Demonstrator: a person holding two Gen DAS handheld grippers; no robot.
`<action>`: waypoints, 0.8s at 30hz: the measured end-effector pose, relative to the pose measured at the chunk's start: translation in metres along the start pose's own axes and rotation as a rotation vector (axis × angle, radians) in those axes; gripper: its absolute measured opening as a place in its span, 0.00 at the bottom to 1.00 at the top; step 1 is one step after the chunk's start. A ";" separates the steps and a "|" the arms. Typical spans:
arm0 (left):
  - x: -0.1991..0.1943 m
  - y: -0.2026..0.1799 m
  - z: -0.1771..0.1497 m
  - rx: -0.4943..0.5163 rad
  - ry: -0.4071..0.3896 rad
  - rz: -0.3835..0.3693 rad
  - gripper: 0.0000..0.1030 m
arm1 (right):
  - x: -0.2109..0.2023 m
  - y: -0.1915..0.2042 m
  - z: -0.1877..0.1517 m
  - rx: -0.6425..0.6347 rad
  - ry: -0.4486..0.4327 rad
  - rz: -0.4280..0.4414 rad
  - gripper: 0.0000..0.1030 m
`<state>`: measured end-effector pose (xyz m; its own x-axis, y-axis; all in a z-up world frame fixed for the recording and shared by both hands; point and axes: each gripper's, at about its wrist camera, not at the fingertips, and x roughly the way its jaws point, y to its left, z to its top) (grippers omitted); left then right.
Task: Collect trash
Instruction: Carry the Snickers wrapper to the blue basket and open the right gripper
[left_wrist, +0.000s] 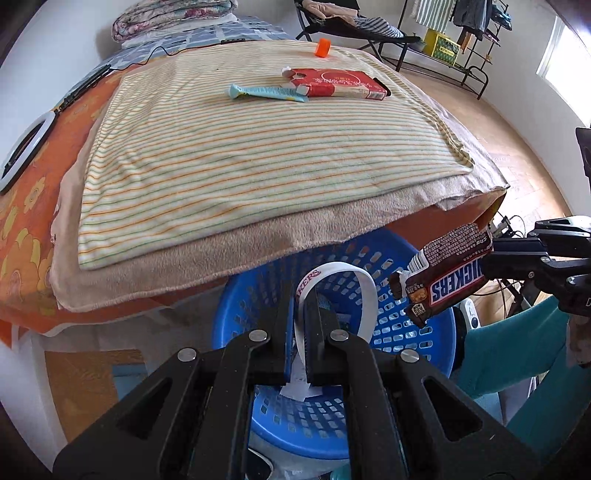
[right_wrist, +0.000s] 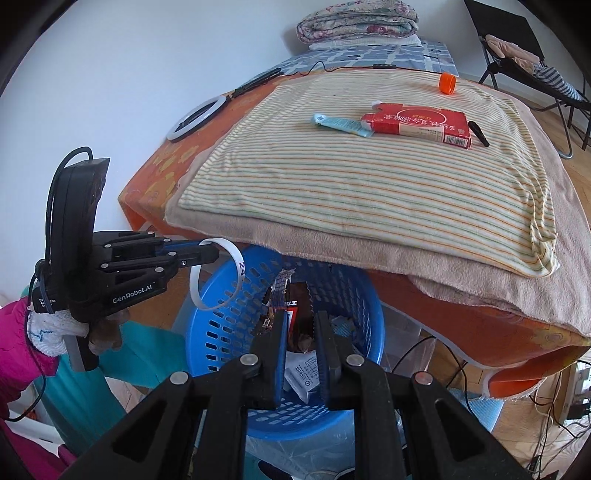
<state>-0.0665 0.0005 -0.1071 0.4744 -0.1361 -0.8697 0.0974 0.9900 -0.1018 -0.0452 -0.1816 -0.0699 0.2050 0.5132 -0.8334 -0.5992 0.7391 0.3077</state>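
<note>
Desk (left_wrist: 258, 166): cloth-covered. Blue basket (left_wrist: 424, 339) below. Left gripper (left_wrist: 301, 314) pinches light, flexible wristband (left_wrist: 354, 288); right gripper (right_wrist: 301, 328) pinches crinkly Snickers wrapper (left_wrist: 454, 280) by its end.

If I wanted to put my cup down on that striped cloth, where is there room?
The whole near half of the striped cloth is bare, from the front edge up to the red box. The far part is crowded: the blue tube touches the box, a black clip lies at its right end, and an orange cap stands behind.

Blanket edge hides the blue basket's (left_wrist: 413, 332) far rim; small wrapper print unreadable
</note>
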 end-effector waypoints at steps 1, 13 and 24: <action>0.001 0.000 -0.003 0.001 0.007 0.000 0.02 | 0.002 0.001 -0.002 -0.001 0.006 0.000 0.13; 0.012 0.005 -0.022 -0.018 0.057 0.005 0.02 | 0.019 0.004 -0.014 0.003 0.055 -0.001 0.17; 0.018 0.001 -0.022 -0.012 0.086 -0.005 0.04 | 0.022 0.000 -0.012 0.034 0.061 -0.007 0.40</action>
<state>-0.0767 -0.0005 -0.1337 0.3968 -0.1382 -0.9075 0.0887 0.9898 -0.1119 -0.0498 -0.1756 -0.0934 0.1606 0.4811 -0.8619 -0.5710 0.7575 0.3164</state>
